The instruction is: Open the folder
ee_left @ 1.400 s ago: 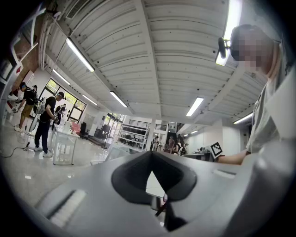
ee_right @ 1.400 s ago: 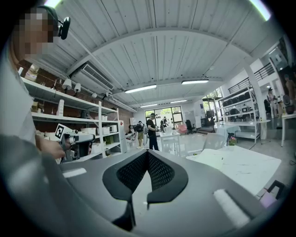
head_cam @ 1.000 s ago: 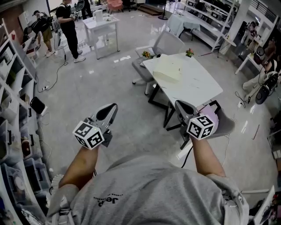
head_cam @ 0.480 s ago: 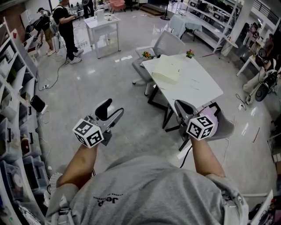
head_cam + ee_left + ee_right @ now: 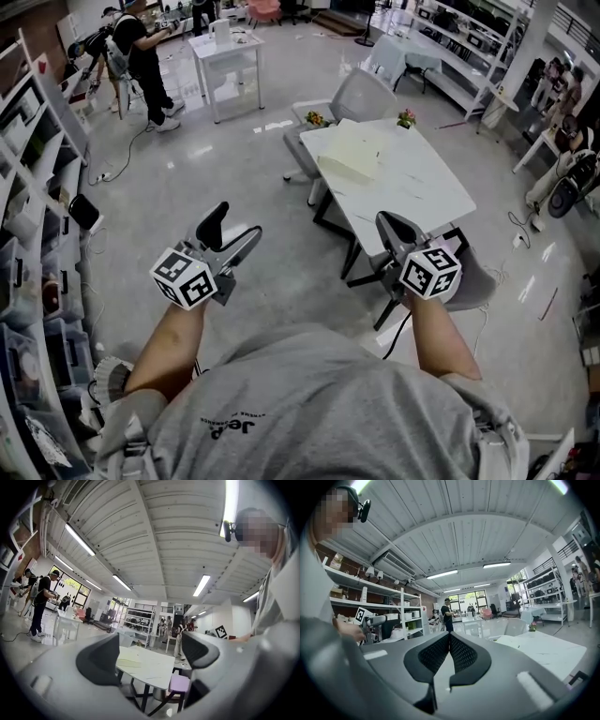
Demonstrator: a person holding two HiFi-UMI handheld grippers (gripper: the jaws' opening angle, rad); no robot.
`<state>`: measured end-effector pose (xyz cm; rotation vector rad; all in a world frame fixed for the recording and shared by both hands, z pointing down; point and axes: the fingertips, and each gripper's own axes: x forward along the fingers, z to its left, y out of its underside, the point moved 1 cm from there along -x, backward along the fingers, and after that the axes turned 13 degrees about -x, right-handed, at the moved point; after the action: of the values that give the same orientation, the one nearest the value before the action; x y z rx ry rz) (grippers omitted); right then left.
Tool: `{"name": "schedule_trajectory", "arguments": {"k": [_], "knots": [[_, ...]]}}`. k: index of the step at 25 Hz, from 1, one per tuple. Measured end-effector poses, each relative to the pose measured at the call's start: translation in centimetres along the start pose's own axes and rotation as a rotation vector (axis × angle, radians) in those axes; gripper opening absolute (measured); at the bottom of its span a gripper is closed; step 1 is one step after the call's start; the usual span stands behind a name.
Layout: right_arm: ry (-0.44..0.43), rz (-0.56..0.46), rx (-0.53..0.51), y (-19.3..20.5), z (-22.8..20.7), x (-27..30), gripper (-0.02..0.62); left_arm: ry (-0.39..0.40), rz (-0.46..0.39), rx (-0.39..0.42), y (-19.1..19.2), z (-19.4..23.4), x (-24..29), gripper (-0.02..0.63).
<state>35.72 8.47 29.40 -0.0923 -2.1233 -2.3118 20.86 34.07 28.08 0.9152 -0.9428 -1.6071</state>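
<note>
Workshop floor (image 5: 187,187): grey, glossy, seen from above. All places below are given from the white worktop (image 5: 422,187).

1. Grey T-shirt (image 5: 319,412) and two bare forearms. Nearest the camera, well short of the worktop.

2. Left tongs (image 5: 236,221). Held over open floor, left of the worktop and short of its near corner. Jaws spread wide, having just been opening; nothing stands between them. Marker cube (image 5: 183,278) at the rear.

3. Right tongs (image 5: 388,225). Held just short of the worktop's near edge, with a chair (image 5: 473,272) showing behind them at the near corner. Jaws pressed together, pads meeting, nothing pinched. Marker cube (image 5: 429,272) at the rear.

4. Folder (image 5: 352,152). Pale yellow, lying flat on the far-left part of the worktop, close to its left edge. Well apart from both tongs, ahead of them and touched by neither. In the left gripper view the folder (image 5: 127,659) shows far off through the gap between the spread jaws, towards the left jaw.

5. Flower sprigs, small. One (image 5: 314,117) at the worktop's far-left corner, another (image 5: 406,115) at its far-right corner.

6. Grey chair (image 5: 361,94). Just beyond the worktop's far edge.

7. Smaller worktop (image 5: 225,52), white, with a person in black (image 5: 141,56) beside it. Well beyond the white worktop, to its far left.

8. Shelving (image 5: 33,216). Along the wall, far left of the worktop.
</note>
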Motion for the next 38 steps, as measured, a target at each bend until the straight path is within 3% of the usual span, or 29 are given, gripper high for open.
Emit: {"name": "schedule_trajectory", "arguments": {"k": [6,10,17,27,38], "knots": [[-0.021,-0.018,0.001,0.3,-2.6,1.4,0.005,-0.028,-0.003,-0.007,0.5,0.7,1.8,0.443],[-0.026,-0.005,0.007,1.0,-3.7,4.3,0.005,-0.035,0.003,-0.015,0.1,3.8,3.2,0.443],[0.021,-0.003,0.005,1.7,-5.9,13.9,0.005,0.039,0.024,0.002,-2.5,13.6,8.4,0.443],[0.139,-0.046,-0.009,-2.0,-9.4,33.5,0.005,0.191,0.056,0.034,-13.5,31.9,18.7,0.443],[0.177,-0.026,0.014,-2.1,-15.0,44.6,0.005,0.211,0.106,-0.011,-16.8,42.7,26.0,0.443]]}}
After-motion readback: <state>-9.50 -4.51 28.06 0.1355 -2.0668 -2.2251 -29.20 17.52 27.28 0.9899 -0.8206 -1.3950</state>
